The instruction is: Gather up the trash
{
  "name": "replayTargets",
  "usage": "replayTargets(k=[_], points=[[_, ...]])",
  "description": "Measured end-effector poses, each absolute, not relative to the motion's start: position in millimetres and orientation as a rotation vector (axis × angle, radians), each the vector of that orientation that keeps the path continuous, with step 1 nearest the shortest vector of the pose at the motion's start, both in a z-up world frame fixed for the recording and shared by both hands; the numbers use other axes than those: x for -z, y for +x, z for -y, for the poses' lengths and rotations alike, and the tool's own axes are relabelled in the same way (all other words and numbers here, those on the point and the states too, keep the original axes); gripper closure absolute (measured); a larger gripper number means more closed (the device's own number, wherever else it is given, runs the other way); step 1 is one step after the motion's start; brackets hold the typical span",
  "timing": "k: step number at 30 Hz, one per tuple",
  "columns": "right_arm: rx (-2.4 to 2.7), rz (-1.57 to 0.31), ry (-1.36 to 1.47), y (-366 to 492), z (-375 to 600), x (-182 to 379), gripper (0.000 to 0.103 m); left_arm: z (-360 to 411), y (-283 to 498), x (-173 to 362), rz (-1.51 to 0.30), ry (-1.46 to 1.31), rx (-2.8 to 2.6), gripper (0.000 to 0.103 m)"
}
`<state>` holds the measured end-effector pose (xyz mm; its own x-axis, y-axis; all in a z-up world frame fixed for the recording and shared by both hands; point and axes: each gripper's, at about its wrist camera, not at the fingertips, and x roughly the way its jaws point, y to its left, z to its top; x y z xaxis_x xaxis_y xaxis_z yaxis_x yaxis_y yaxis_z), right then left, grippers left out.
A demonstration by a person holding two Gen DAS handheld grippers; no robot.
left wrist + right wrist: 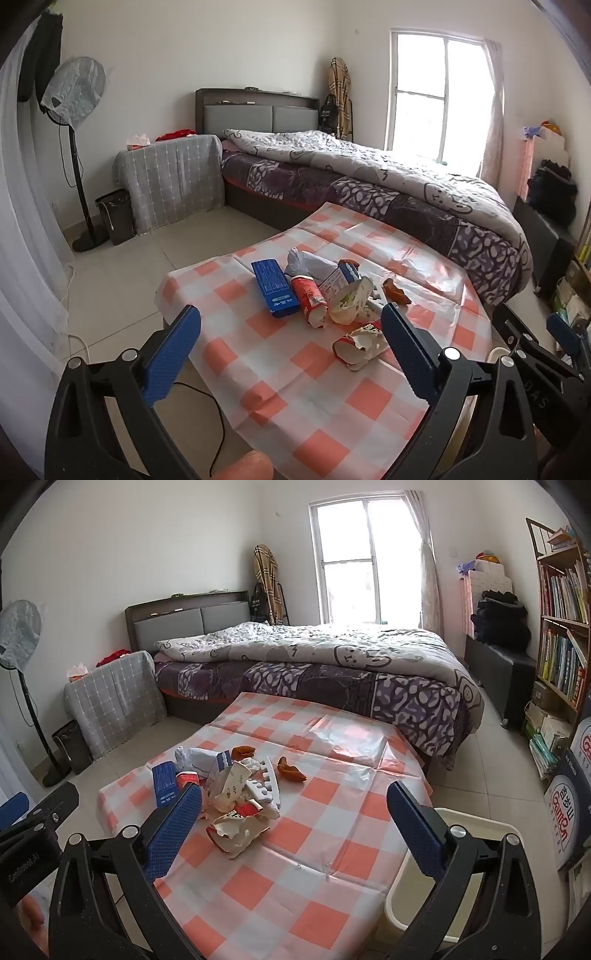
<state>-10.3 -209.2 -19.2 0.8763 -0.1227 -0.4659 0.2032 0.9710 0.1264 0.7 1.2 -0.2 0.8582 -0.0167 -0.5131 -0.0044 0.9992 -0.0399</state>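
Note:
A pile of trash lies on the table with the orange-and-white checked cloth point(295, 373). It holds a blue box point(275, 288), a red crushed cup point(309, 301), a white carton point(349, 299), a torn red-and-white cup point(360, 345) and orange peel point(395, 291). The pile also shows in the right wrist view point(236, 797). My left gripper point(291, 350) is open and empty, above the table's near edge, short of the pile. My right gripper point(295, 827) is open and empty, just right of the pile. A cream bin point(424, 886) stands at the table's right side.
A bed point(332, 672) with a grey quilt lies behind the table. A covered nightstand point(170, 177), a dark waste bin point(116, 216) and a standing fan point(74, 110) are at the left. A bookshelf point(561, 627) and boxes stand at the right.

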Motion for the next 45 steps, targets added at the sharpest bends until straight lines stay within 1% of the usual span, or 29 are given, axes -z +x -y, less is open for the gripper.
replayTargets(k=[27, 45], points=[[0.17, -0.487, 0.177, -6.7, 209.9, 20.8, 0.007, 1.9, 2.5, 13.4, -0.557, -0.029, -0.006, 0.008], [0.166, -0.493, 0.179, -6.8, 209.8, 20.1, 0.007, 0.9, 4.6, 12.4, -0.561, -0.03, -0.004, 0.007]])
